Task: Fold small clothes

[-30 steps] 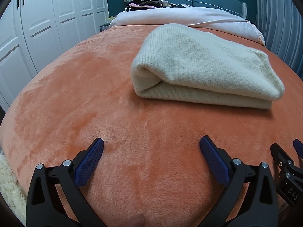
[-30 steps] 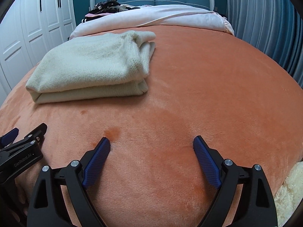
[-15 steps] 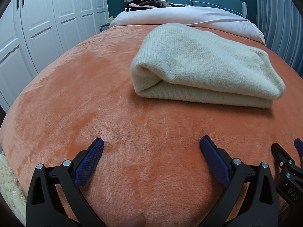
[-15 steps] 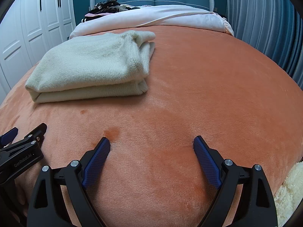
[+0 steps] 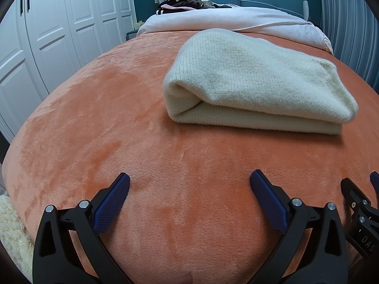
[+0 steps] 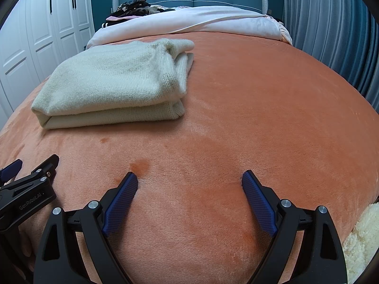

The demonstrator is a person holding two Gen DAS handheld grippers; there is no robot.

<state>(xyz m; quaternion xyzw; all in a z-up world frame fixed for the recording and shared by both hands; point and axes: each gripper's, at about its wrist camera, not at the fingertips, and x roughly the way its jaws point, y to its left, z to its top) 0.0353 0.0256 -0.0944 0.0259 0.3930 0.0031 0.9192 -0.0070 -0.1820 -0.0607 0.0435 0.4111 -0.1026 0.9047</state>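
Both grippers are black plastic with silver screws and textured blue fingers (image 5: 111, 203).

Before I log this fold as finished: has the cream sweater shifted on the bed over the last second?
No. The cream sweater lies at the same spot on the orange blanket, equally far from the white duvet behind it.
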